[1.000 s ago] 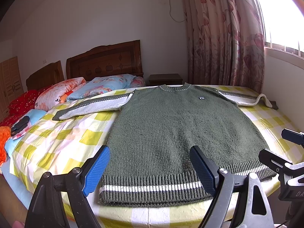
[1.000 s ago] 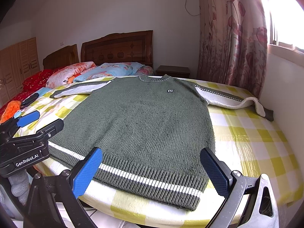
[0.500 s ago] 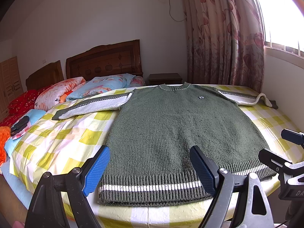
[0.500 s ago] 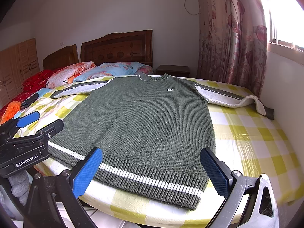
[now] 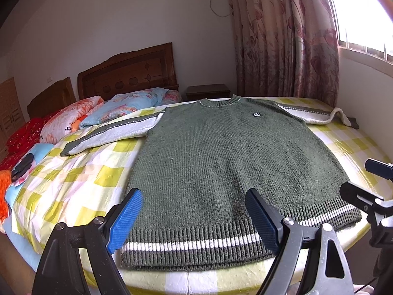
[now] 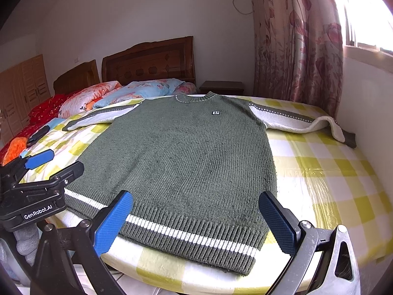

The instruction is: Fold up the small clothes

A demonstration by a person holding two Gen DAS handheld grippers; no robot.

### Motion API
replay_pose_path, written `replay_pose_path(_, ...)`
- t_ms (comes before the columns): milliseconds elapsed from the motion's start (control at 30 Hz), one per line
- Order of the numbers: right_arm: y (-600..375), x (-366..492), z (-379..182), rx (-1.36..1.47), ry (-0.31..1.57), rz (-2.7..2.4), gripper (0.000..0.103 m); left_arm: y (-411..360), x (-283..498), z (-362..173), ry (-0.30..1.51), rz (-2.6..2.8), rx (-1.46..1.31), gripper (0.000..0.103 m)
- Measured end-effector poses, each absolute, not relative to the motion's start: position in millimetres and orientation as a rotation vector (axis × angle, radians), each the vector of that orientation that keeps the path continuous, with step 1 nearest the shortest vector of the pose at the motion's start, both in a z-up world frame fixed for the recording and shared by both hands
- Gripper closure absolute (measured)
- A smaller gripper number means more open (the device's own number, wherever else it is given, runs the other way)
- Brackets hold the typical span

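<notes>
A dark green knit sweater (image 5: 221, 162) lies flat, front up, on a yellow-checked bed (image 5: 81, 179), hem toward me, both white-and-green sleeves spread out. It also shows in the right wrist view (image 6: 186, 159). My left gripper (image 5: 194, 217) is open and empty, hovering just above the hem. My right gripper (image 6: 196, 221) is open and empty over the hem's right part. Each gripper shows at the edge of the other's view: the right one (image 5: 368, 191), the left one (image 6: 41, 172).
Pillows (image 5: 122, 108) and a wooden headboard (image 5: 127, 73) stand at the far end. A wall and curtain (image 6: 294, 36) border the bed's right side. A dark object (image 5: 23, 163) and orange cloth (image 5: 3, 191) lie at the left.
Both views have shifted very slightly; the sweater has not moved and both grippers stay open.
</notes>
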State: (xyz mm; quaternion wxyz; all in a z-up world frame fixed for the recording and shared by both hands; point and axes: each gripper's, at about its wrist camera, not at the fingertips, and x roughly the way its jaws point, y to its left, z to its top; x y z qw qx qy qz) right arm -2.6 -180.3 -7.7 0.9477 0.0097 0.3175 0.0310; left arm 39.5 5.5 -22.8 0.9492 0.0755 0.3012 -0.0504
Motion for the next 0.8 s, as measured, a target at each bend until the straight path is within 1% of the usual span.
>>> replay_pose_path(133,-234.4,23.7,-13.0,0.194,0.703,-0.004,0.0,-10.1,89.6,-23.9,0.657,-0.142,0.181,0.016)
replay_pose_path(233,-287.3,47.0,-16.9,0.338,0.723,-0.076,0.0,-21.1,147.0,-26.2,0.709,-0.166,0.157,0.016)
replay_pose_path(333,-344.8,79.8,-26.1,0.475,0.751,-0.147,0.0,-37.6,205.2,-36.7,0.74,-0.149,0.191,0.017)
replay_pose_path(400,-381.8,103.7,-33.9,0.571,0.77,-0.196,0.0,-46.6,238.1,-46.7,0.766,-0.136,0.207,0.027)
replay_pose_path(467,-416.8,127.4,-39.6,0.653,0.758,-0.224,0.0,-49.1,266.3,-56.0,0.81,-0.133,0.179,0.03)
replay_pose_path(567,-456.1,156.5,-40.4,0.754,0.7,-0.265,0.0,-46.6,295.3,-69.8,0.854,-0.111,0.151,0.03)
replay_pose_path(700,-488.4,192.6,-39.2,0.858,0.631,-0.276,0.0,-37.1,312.7,-72.6,0.878,-0.106,0.083,0.03)
replay_pose_path(767,-505.8,207.5,-38.3,0.892,0.588,-0.305,0.0,-31.2,316.0,-75.7,0.893,-0.112,0.043,0.028)
replay_pose_path(800,-514.7,210.0,-37.7,0.913,0.564,-0.325,0.0,-29.2,316.2,-77.0,0.895,-0.112,0.036,0.024)
